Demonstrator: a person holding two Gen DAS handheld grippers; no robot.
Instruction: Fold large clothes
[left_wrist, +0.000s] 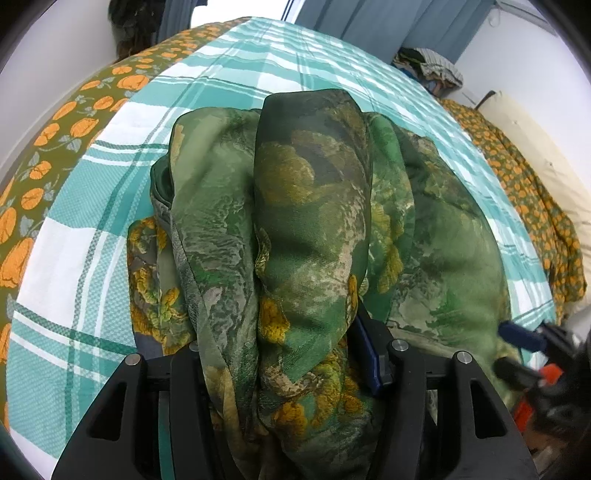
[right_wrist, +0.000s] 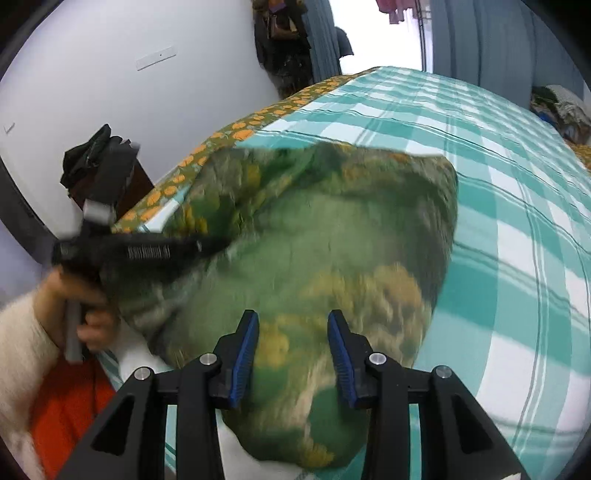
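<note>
Plainly, the left gripper has a thick bunch of the green printed garment between its jaws; the cloth wells up over the near finger bases and hides one blue pad, so it reads as clamped at a middling width on gathered fabric. Seen from the right wrist, the right gripper stands with its two blue pads apart and nothing pinched between them; the cloth lies below and beyond the gap, not in it, and that view is blurred.

Just past the fingers the garment lies heaped on the teal checked bedspread, its folds running from six o'clock up to twelve in the left wrist view. It looks thin, silky and limp: light to lift, with no stiffness to hold a crease, and probably slippery against the pads; a shallow pinch on one layer would likely slide out. Better holds seem to be a hem or corner, taken deep with several layers; the edge at nine o'clock looks reachable.

Farther off, at eight o'clock in the right view, a hand with a pale sleeve holds the other tool; beyond, the orange-flowered cover and curtains.
</note>
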